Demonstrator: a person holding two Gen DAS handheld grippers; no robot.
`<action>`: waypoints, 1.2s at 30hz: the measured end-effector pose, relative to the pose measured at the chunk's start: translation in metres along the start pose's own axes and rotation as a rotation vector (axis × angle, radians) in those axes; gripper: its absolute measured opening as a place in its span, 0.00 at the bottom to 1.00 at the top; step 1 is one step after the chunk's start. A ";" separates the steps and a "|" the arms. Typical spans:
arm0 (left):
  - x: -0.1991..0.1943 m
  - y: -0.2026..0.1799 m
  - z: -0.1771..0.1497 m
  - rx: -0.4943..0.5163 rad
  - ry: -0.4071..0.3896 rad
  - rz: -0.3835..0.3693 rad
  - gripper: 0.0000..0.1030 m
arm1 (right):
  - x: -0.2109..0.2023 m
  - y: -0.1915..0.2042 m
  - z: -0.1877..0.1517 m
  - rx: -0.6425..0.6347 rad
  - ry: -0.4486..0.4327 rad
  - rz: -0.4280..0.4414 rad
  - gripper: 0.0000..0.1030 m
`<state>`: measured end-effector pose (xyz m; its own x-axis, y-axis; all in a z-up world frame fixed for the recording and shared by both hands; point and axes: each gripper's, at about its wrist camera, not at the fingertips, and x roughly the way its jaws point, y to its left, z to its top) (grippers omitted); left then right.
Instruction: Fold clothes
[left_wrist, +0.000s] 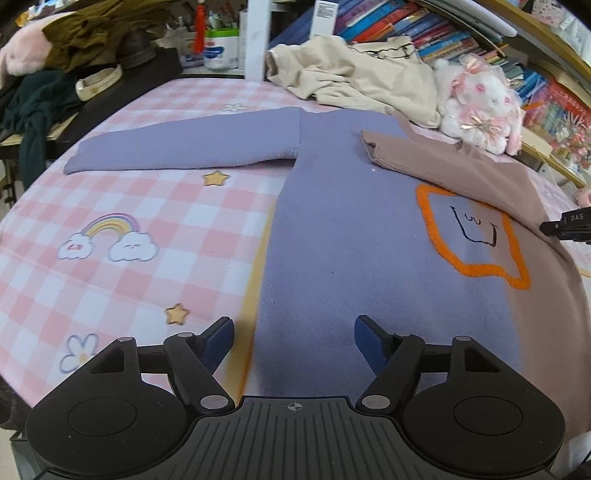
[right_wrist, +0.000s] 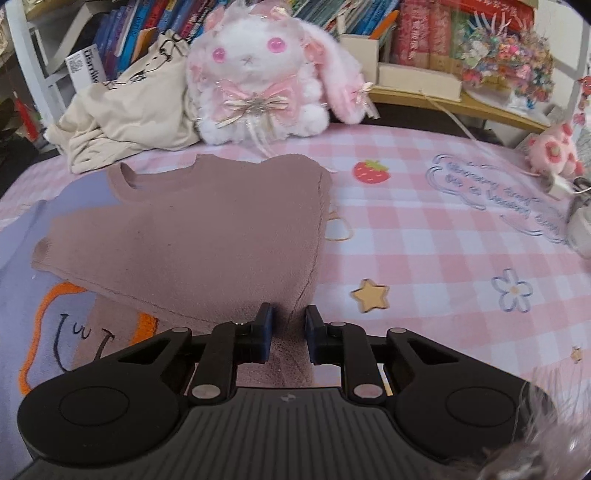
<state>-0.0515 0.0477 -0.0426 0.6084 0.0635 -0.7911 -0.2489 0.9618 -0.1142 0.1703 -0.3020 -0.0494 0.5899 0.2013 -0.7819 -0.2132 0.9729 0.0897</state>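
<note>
Sweater (left_wrist: 351, 240) fold pinched in right claw (right_wrist: 288, 332); left claw (left_wrist: 293, 341) gapes empty; plush rabbit (right_wrist: 266, 77) sits beyond.

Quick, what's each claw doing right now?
Left gripper: open, empty, over the sweater's lilac half.
Right gripper: nearly closed around the sweater's brown fold; grip unclear.

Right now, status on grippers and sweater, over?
Left gripper open over sweater hem. Right gripper narrowed around folded mauve side, grip unclear. Plush rabbit beyond collar, clear.
</note>
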 end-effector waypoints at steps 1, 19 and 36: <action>-0.001 0.001 0.001 -0.008 -0.007 -0.008 0.70 | 0.000 -0.003 0.000 0.005 0.001 -0.001 0.17; 0.014 0.188 0.064 -0.267 -0.163 0.115 0.80 | -0.094 0.120 -0.090 0.129 -0.057 -0.044 0.65; 0.075 0.257 0.109 -0.552 -0.178 -0.130 0.35 | -0.135 0.173 -0.144 0.238 -0.032 -0.193 0.65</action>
<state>0.0128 0.3284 -0.0655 0.7654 0.0442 -0.6421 -0.4901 0.6867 -0.5370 -0.0583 -0.1769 -0.0173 0.6265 0.0101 -0.7794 0.0911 0.9921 0.0861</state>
